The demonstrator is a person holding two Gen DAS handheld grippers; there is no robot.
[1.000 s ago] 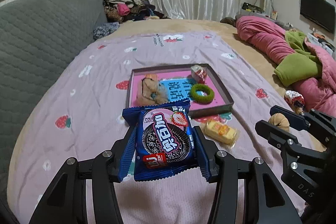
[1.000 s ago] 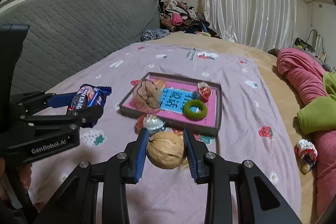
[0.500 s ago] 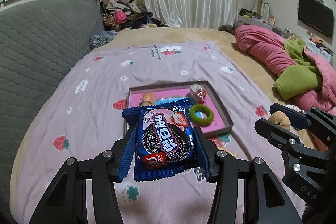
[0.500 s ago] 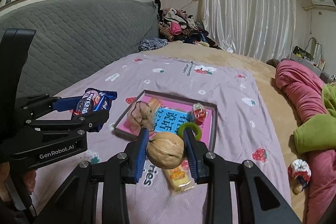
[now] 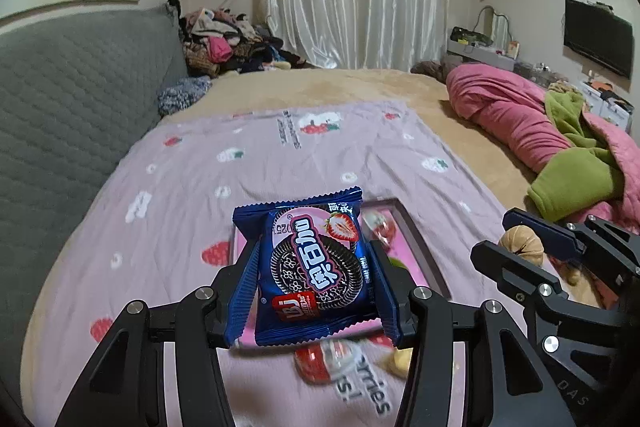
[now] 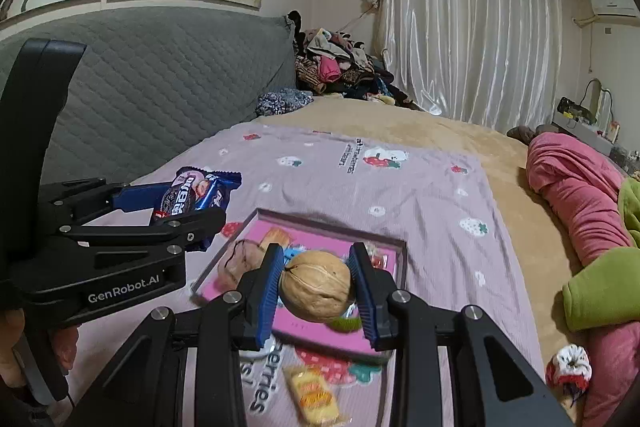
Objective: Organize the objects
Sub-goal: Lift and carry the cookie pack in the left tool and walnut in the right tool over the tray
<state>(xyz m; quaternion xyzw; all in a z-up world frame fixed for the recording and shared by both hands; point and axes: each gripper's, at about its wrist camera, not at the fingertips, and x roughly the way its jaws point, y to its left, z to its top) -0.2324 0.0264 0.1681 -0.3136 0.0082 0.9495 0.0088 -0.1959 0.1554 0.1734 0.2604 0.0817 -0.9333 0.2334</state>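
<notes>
Both claws are up and travelling now, and the pink tray (image 6: 402, 263) that sat well ahead of them a second ago slides in right beneath, so the carry looks nearly done and the drop-off comes next. The left claw (image 5: 316, 277) stands about half open, clamped on the blue cookie packet (image 5: 310, 267), which sits square between the pads and covers most of the tray behind it. The right claw (image 6: 316, 285) is narrower, pinching the walnut (image 6: 316, 285) dead centre, with the tray showing from 9 to 3 o'clock around it. A yellow wrapped snack (image 6: 316, 401) lies on the strawberry sheet (image 6: 360, 183) at 6 o'clock, outside the tray, and a red-and-clear capsule (image 5: 324, 361) waits beside it, so more pickups appear to remain.
</notes>
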